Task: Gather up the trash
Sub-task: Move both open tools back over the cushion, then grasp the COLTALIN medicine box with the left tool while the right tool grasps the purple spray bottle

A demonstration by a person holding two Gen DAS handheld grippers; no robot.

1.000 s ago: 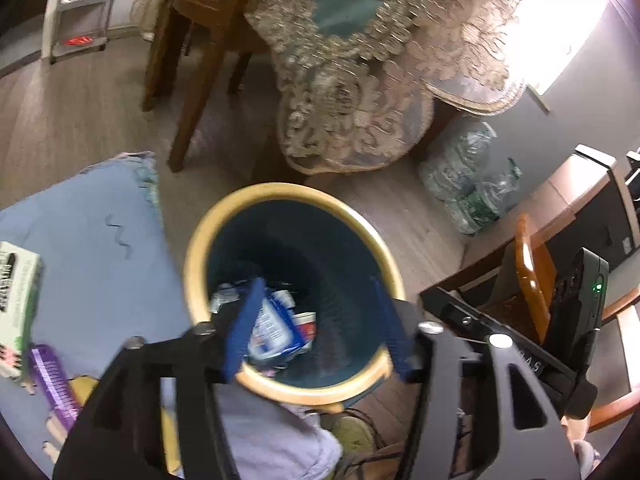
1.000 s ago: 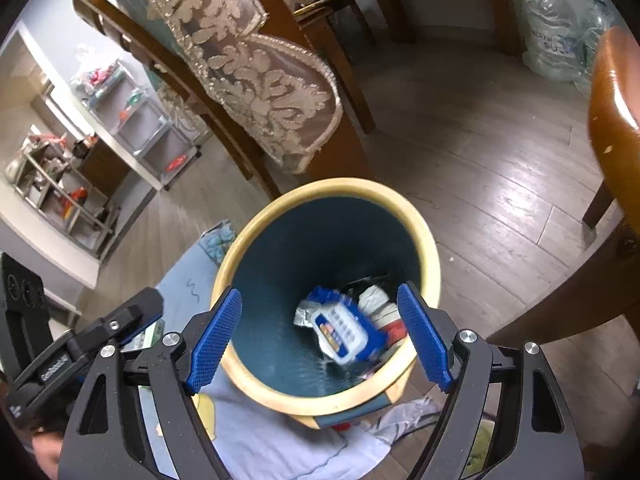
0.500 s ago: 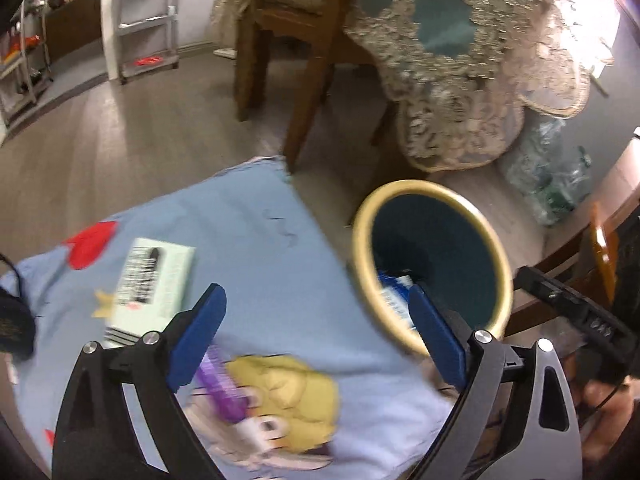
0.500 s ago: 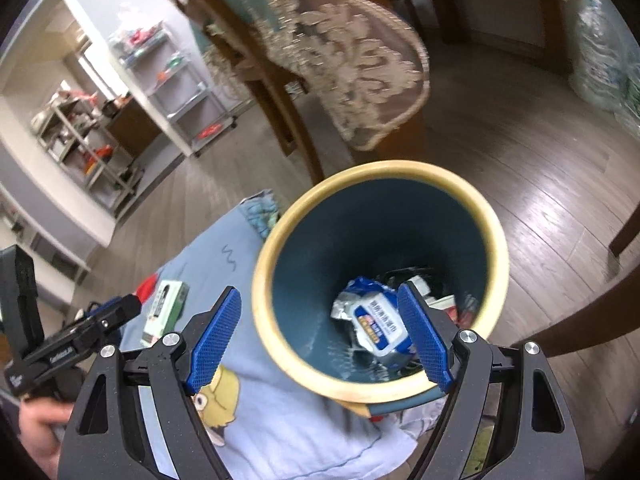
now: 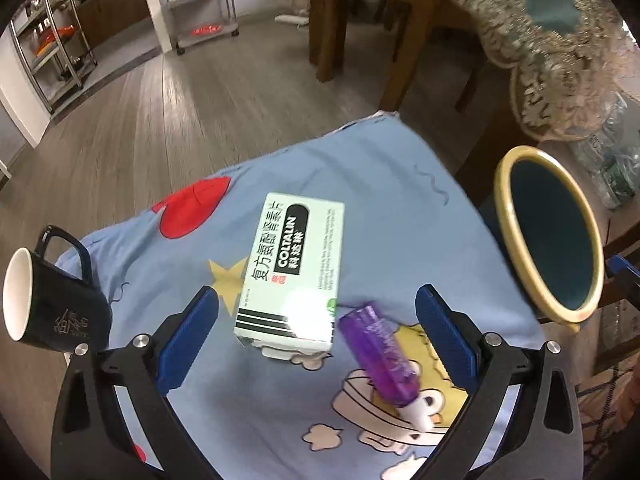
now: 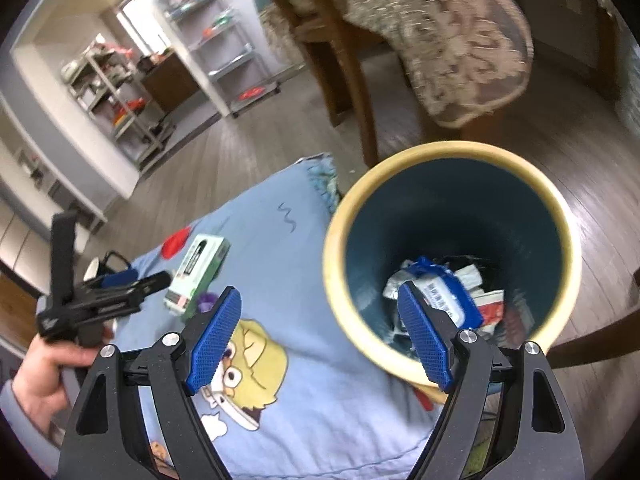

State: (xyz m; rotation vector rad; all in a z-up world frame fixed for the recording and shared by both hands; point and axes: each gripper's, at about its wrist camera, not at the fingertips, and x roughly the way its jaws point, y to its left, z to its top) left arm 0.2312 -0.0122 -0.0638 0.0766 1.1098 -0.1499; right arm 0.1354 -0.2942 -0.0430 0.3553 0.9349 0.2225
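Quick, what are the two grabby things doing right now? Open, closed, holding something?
Left hand-held gripper: open, holding nothing, above the medicine box.
Right hand-held gripper: open, holding nothing, by the trash bin.

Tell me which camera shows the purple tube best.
Left wrist view: the translucent purple plastic tube lies whole on the blue cartoon cloth, between the open left tongs. Right wrist view shows only a purple sliver behind its finger.
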